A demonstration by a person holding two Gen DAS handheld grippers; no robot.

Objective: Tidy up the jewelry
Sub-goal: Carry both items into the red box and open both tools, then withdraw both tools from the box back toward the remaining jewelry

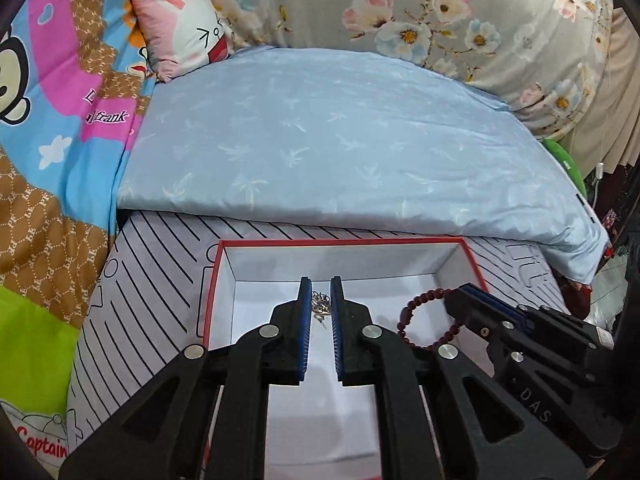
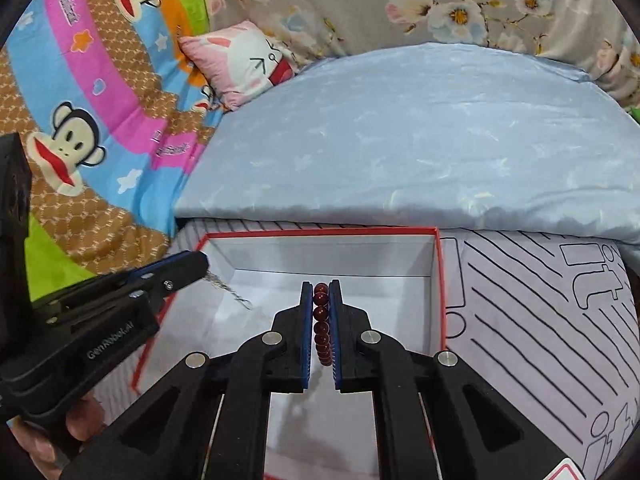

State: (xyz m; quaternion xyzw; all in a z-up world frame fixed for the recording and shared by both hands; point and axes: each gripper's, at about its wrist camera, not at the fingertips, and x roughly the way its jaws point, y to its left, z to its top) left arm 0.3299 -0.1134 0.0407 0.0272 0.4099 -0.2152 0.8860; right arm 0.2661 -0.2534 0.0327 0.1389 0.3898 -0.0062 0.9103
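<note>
A red-rimmed white box [image 1: 340,242] [image 2: 320,233] lies open on the bed. My left gripper [image 1: 321,290] is shut on a silver chain [image 1: 320,304] and holds it over the box's inside; the chain dangles from it in the right wrist view [image 2: 228,290]. My right gripper [image 2: 321,294] is shut on a dark red bead bracelet [image 2: 321,328], also over the box. In the left wrist view the bracelet [image 1: 424,316] hangs as a ring from the right gripper [image 1: 460,294] at the box's right side.
A folded light blue quilt [image 1: 340,140] lies just behind the box. A striped grey sheet [image 2: 540,320] surrounds the box. A cartoon blanket [image 1: 48,160] lies at left, a pink cushion [image 1: 184,32] and floral bedding [image 1: 440,12] at the back.
</note>
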